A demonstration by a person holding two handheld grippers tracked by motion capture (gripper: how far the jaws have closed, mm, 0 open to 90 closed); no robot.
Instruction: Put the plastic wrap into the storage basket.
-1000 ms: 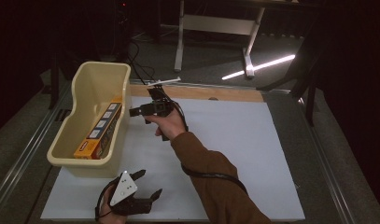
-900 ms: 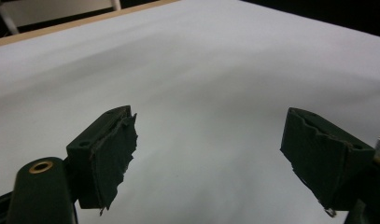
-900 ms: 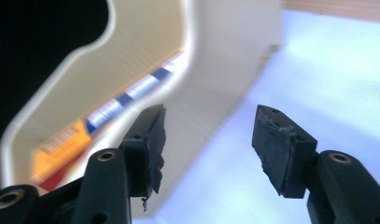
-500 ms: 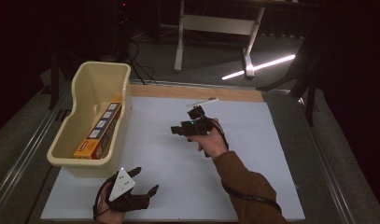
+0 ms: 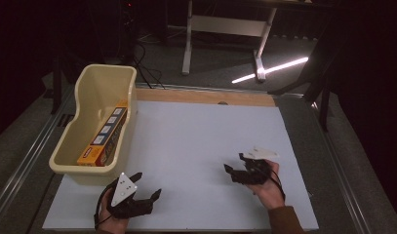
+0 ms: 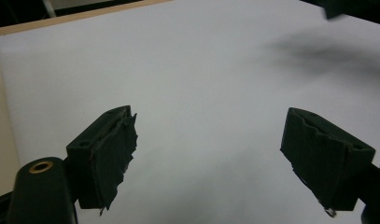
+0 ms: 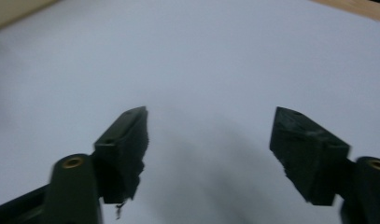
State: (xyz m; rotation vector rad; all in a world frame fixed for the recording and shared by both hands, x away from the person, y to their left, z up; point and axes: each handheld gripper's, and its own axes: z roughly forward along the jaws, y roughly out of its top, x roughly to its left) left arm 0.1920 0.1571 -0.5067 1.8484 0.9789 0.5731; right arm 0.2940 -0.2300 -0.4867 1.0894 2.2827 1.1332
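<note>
Nearest your grippers, the orange box (image 5: pixel 104 139) lies flat along the floor of the cream bin (image 5: pixel 84 100), against its right wall, its labelled face up. The bin stands at the left edge of the white table (image 5: pixel 196 136), its near end just beyond your left gripper (image 5: pixel 146 187).

That left gripper hovers low over the near-left part of the table, jaws spread wide with bare white surface between them, as its own view (image 6: pixel 208 154) shows. The grey plate on top faces up, and your left hand (image 5: pixel 110 214) wraps the handle from below.

Your right gripper (image 5: pixel 234 166) is well apart from the bin, over the near-right part of the table, its tips pointing left toward the middle. Its jaws have just been opening and now stand parted with nothing between them (its own view (image 7: pixel 208 149) is a little blurred). Your right hand (image 5: pixel 267 187) holds it from behind, the brown sleeve (image 5: pixel 286 222) coming in at the bottom edge.
</note>
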